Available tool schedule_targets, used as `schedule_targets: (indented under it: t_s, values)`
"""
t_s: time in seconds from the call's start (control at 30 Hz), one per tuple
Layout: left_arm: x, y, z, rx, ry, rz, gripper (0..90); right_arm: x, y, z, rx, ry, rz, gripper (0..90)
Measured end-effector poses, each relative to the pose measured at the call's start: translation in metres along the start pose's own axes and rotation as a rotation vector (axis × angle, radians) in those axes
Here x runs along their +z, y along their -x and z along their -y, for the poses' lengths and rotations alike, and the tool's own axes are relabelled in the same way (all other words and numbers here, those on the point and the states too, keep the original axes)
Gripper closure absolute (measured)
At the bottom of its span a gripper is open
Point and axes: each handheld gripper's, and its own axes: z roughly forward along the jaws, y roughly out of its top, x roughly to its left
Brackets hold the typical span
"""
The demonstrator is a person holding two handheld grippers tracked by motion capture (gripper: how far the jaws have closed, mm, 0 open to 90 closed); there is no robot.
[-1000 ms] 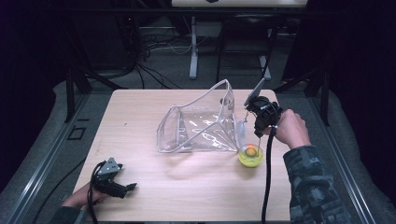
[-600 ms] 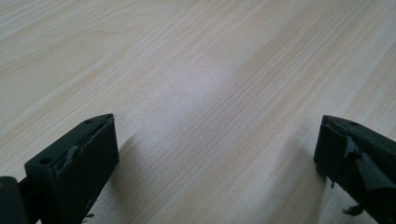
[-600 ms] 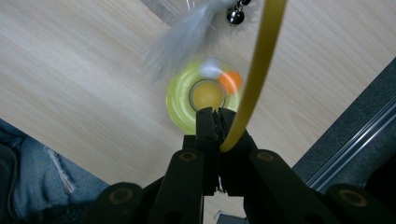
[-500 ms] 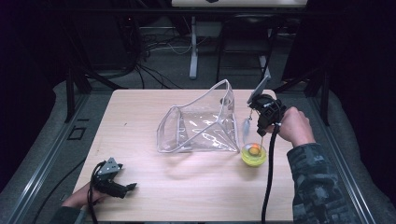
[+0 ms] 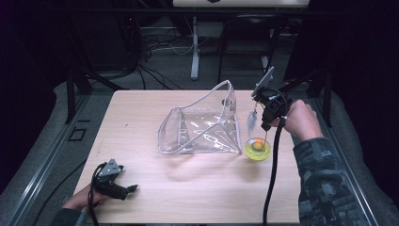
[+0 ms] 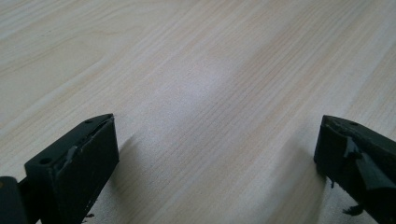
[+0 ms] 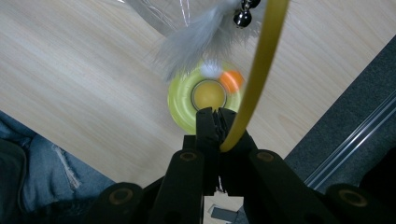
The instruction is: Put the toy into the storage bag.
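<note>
At the near left corner of the wooden table [image 5: 141, 117], the left gripper [image 5: 123, 188] lies low over the bare wood, its two jaws wide apart with nothing between them. Farther in stands one clear plastic pouch [image 5: 202, 125], mouth open. Just beside its right edge sits one yellow ring-shaped toy [image 5: 258, 149] with an orange ball inside. Above it the right gripper [image 7: 215, 122] is clamped on one yellow wand [image 7: 259, 70], from which a grey feather tuft [image 7: 201, 42] and small bells dangle.
</note>
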Motion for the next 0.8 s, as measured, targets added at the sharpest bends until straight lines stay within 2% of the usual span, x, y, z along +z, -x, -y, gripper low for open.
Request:
schedule_targets:
  t_s: [0.37, 0.8]
  values:
    - [0.0, 0.0, 0.0, 0.0, 0.005, -0.003, 0.0, -0.02, -0.001, -0.008, -0.003, 0.014, 0.009, 87.3]
    - [0.0, 0.0, 0.0, 0.0, 0.0, 0.0, 0.0, -0.032, 0.003, -0.017, -0.004, 0.009, 0.024, 87.3]
